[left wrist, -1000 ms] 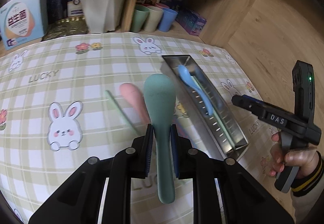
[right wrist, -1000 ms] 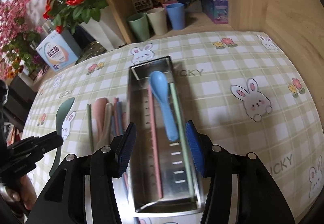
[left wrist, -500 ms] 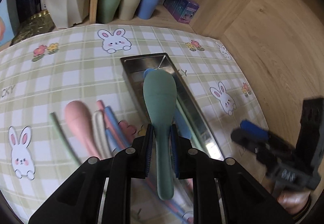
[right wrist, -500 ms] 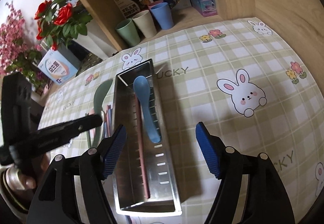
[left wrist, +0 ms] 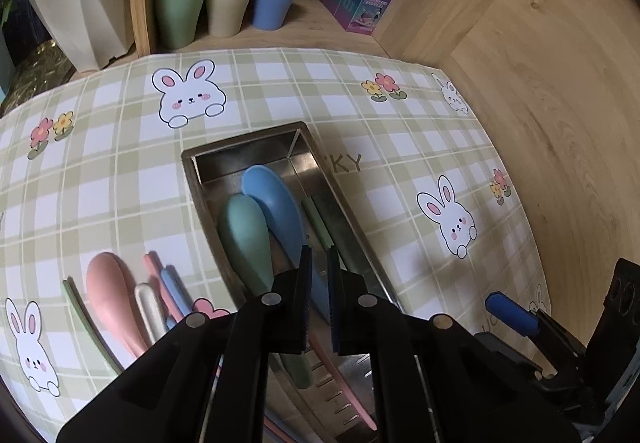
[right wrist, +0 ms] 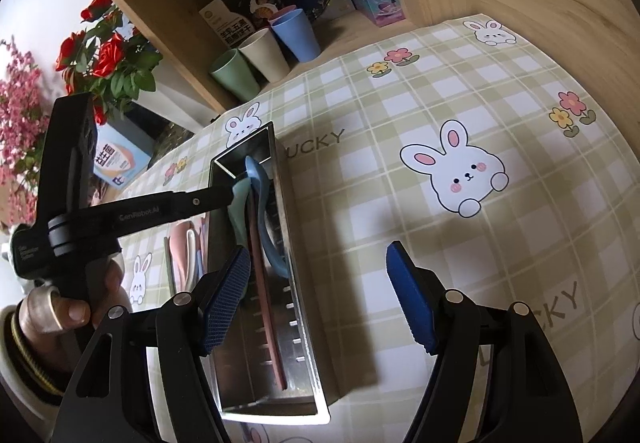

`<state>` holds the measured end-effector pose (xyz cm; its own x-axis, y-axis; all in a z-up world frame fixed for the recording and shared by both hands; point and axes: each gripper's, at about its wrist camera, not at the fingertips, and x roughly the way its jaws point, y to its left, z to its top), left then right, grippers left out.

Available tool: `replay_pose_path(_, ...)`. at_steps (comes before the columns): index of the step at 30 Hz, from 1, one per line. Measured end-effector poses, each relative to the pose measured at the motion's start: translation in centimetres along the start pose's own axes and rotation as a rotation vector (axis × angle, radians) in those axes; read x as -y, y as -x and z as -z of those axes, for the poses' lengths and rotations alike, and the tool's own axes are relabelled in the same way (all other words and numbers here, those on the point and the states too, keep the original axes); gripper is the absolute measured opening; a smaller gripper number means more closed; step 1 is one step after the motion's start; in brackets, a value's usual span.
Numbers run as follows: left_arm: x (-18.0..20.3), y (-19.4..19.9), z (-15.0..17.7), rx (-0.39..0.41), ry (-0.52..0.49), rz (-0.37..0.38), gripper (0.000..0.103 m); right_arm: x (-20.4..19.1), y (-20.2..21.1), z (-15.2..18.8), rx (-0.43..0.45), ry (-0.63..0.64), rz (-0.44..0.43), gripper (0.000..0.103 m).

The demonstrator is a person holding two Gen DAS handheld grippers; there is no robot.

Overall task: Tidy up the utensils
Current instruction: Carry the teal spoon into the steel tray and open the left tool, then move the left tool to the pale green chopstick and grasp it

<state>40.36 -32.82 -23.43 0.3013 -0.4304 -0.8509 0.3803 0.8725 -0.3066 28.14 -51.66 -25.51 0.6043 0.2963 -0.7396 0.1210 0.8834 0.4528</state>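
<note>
Progress looks a little past halfway, by my reckoning: the metal tray (left wrist: 244,159) on the counter (left wrist: 120,171) already holds the blue spoon (left wrist: 276,199), the green spoon (left wrist: 244,235), a green chopstick (left wrist: 316,219) and a pink chopstick (right wrist: 256,263). Left out on the checked cloth, just beside the tray's long wall, are the pink spoon (left wrist: 106,283), a cream spoon (left wrist: 146,303), a pink and a blue chopstick lying together (left wrist: 168,283) and one more green chopstick (left wrist: 80,307). Those five are what I judge remains to be moved. My left gripper (left wrist: 319,283) hangs over the middle of the tray, pointing steeply down. Its jaws have just been closing and are now clenched almost pad to pad with nothing between them. The green spoon lies just to the left of that gripper's tip, its bowl leaning on the blue spoon's bowl and its handle running back beneath my left finger (I cannot tell whether the finger touches it). My right gripper (right wrist: 318,283) sits at the tray's near end with jaws released. They have lately been opening and grasp nothing. One pad is over the tray's inside and the other over bare cloth, so the tray's right wall runs between them.
</note>
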Motion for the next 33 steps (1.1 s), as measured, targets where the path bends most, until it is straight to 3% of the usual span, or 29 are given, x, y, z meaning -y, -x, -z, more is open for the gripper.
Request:
replay_pose_path(8, -2.0, 4.1, 1.6, 0.078, -0.051, -0.003, 0.007, -1.4, 0.6, 0.8, 0.008, 0.030, 0.008, 0.068)
replay_pose_path(13, -5.4, 7.8, 3.9, 0.129, -0.045, -0.019, 0.008, -3.1, 0.5, 1.9, 0.000, 0.052, 0.009, 0.068)
replay_pose_path(18, -8.8, 10.0, 7.0, 0.130, -0.036, -0.040, 0.011, -5.1, 0.1, 3.3, -0.004, 0.085, 0.004, 0.068)
replay_pose_path(27, -11.7, 9.0, 11.0, 0.079, 0.037, -0.063, 0.014, -7.0, -0.4, 5.0, -0.006, 0.084, 0.001, 0.068)
replay_pose_path(30, -11.4, 7.8, 11.3, 0.080, 0.064, -0.071, 0.026, -7.1, -0.5, 5.2, -0.012, 0.084, 0.002, 0.068)
replay_pose_path(33, -10.9, 6.3, 11.2, 0.070, 0.055, -0.104, 0.028, -6.9, -0.4, 5.2, -0.011, 0.078, 0.006, 0.068)
